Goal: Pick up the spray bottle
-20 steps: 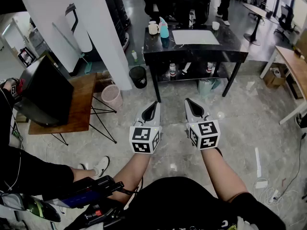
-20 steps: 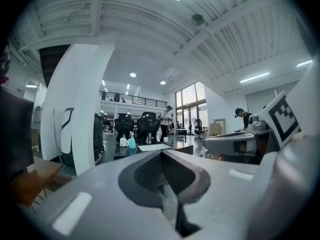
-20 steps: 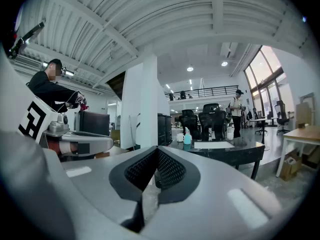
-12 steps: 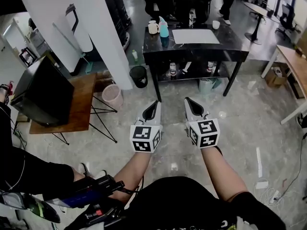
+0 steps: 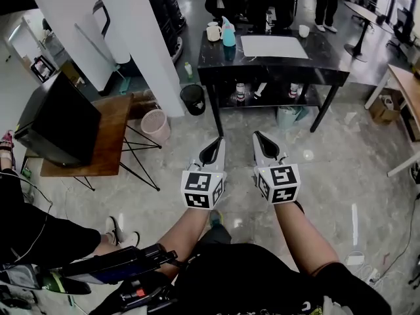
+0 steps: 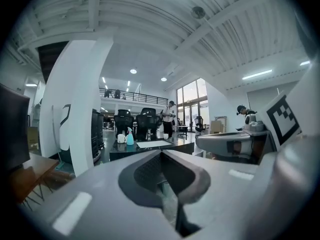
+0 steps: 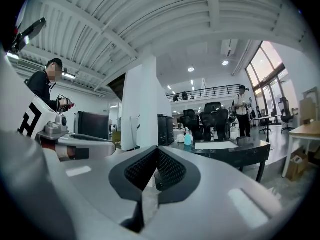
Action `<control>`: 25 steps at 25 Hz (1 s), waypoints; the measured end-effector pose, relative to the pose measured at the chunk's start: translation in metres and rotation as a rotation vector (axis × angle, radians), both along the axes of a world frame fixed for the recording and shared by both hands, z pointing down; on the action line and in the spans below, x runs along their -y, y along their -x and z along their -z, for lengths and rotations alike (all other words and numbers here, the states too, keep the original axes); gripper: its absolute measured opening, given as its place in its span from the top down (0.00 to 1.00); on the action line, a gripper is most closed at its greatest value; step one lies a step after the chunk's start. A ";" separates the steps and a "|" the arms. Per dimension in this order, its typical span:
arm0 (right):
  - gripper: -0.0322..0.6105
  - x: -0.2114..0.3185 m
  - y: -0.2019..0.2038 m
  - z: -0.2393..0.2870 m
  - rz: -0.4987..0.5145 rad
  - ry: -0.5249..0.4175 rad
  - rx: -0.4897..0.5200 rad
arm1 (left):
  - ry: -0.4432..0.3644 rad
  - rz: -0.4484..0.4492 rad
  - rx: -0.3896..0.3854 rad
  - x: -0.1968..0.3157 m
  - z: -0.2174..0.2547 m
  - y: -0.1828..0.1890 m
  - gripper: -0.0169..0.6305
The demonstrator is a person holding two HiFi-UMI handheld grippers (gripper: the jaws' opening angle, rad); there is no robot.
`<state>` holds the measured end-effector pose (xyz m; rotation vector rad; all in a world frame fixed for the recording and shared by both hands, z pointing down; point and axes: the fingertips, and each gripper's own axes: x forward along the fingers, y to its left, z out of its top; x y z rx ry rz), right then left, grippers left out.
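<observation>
The spray bottle, teal with a pale trigger head, stands on the far left corner of a black table, beside a white mug. It also shows small and distant in the left gripper view, spray bottle, and in the right gripper view, spray bottle. My left gripper and right gripper are held side by side over the floor, well short of the table. Both are shut with nothing between the jaws.
A white sheet and a cup lie on the table, with bottles on its lower shelf. To the left are a white pillar, a black bin, a pink basket and a wooden stand with a monitor. A person's shoe is near left.
The view has moved a little towards the table. The person at the left has shifted their foot. Both grippers keep the same pose, still shut.
</observation>
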<state>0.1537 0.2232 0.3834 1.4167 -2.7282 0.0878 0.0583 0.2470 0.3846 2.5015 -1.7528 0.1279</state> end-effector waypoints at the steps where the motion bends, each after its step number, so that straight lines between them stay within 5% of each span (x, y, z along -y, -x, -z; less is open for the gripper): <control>1: 0.91 0.010 0.006 -0.001 0.005 0.002 0.000 | -0.001 0.002 -0.003 0.011 -0.001 0.005 0.97; 16: 0.91 0.208 0.125 0.007 -0.087 0.012 0.011 | -0.023 -0.128 -0.031 0.226 0.017 0.112 0.97; 25: 0.91 0.278 0.157 -0.003 -0.117 0.037 -0.018 | -0.009 -0.160 -0.064 0.301 0.013 0.143 0.97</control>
